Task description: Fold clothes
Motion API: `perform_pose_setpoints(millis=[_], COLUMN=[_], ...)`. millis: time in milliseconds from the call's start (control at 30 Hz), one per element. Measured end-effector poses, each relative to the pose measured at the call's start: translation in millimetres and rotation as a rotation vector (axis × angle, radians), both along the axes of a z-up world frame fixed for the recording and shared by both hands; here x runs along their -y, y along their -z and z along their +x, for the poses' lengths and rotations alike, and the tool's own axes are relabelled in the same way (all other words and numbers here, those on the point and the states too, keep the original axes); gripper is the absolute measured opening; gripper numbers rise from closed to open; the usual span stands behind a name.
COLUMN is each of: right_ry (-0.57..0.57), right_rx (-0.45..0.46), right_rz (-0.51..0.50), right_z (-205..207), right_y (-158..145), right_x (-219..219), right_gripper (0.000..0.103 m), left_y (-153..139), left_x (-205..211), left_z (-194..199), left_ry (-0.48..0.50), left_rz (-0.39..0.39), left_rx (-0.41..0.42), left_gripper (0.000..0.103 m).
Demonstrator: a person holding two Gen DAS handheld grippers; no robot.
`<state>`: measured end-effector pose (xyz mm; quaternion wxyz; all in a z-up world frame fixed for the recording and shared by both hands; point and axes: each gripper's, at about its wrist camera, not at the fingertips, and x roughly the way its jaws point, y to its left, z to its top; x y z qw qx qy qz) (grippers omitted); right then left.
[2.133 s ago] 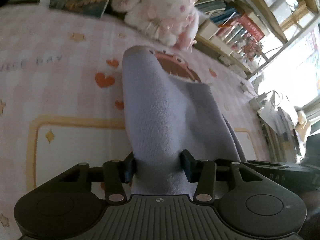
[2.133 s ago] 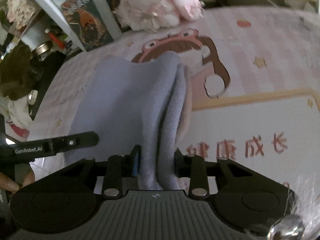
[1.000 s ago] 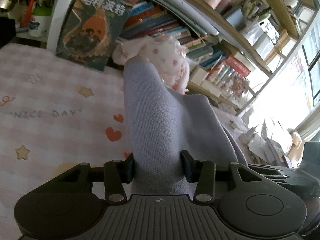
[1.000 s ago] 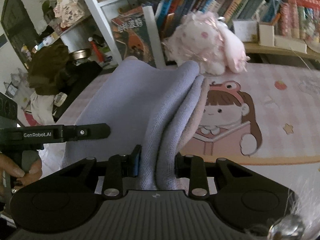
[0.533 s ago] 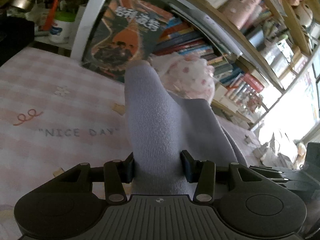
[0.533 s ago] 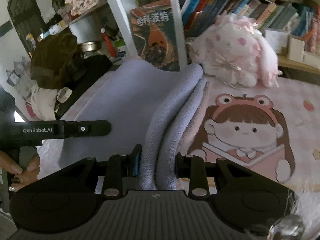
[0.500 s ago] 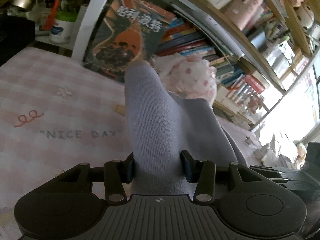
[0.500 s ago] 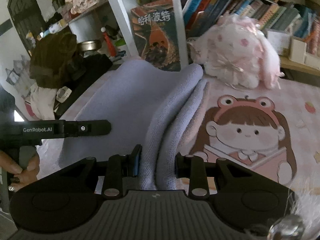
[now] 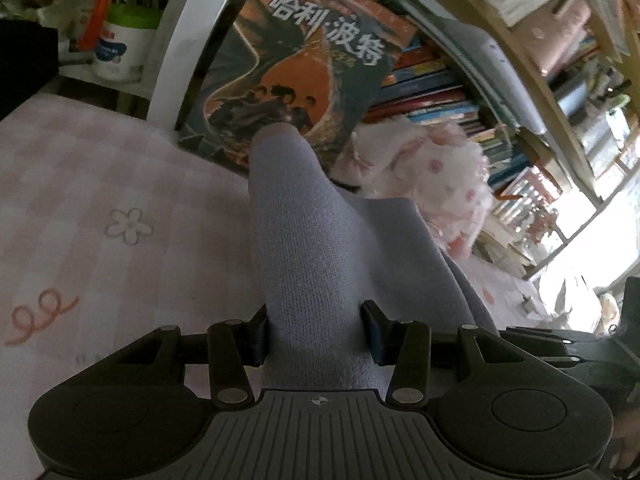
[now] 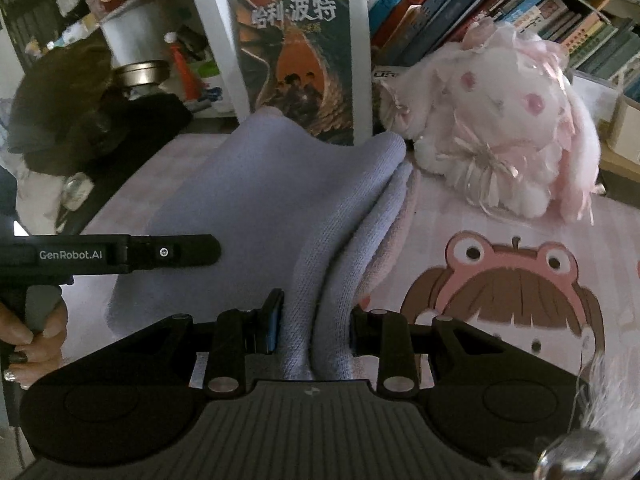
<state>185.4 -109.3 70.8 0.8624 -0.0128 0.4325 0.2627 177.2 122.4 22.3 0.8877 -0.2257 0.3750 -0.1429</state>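
The left hand-held gripper (image 9: 316, 338) and right hand-held gripper (image 10: 312, 330) each clench a bunched edge of the lavender knit garment (image 10: 256, 200), held above the pink printed bedsheet (image 9: 100, 208), before a bookshelf (image 10: 480, 4) packed with books.

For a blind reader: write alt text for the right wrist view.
The right tongs grip a bunched fold of lavender knit cloth above a pink cartoon-print bedsheet. The left tongs reach in from the left edge, with a white-and-pink plush toy and a bookshelf behind.

Black ribbed left gripper (image 9: 316, 334), silver screws, blue-edged jaws
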Motion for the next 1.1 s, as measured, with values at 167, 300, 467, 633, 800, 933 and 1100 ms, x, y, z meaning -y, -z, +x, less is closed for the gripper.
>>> perform_pose_setpoints(millis=[167,300,467,633,800,933,1100], right_ry=[0.001,0.011,0.017,0.048,0.125,0.169,0.211], right_rx=[0.004,0.013,0.035,0.039,0.019,0.027,0.073], right_rz=[-0.001,0.015,0.018,0.046,0.078,0.06,0.066], right_z=[27.2,40.1,51.2,55.0,54.2,47.5,34.1], right_y=[11.3,19.0,28.1,37.7,42.6,37.0,27.9], right_x=[-3.5,-2.5,-1.2,4.8,11.1,13.0,21.8], right_gripper=[0.028,0.028,0.03,0.037,0.054,0.067,0.075], left_y=[7.7,10.0,17.6,24.9,18.9,11.3,1.4], left_x=[-1.8,0.5,1.3,2.0,7.6,10.6,7.3], left_z=[23.2,34.3,42.4,45.2,42.8,35.7,14.5], left_ry=[-0.02,-0.03,-0.05,-0.069,-0.077,-0.095,-0.134], left_rz=[-0.002,0.014,0.003,0.008,0.05,0.085,0.107], left_rx=[-0.02,-0.018,-0.032,-0.047,-0.044,-0.027,0.052], left_gripper=[0.044,0.044,0.045,0.051,0.053,0.052,0.057])
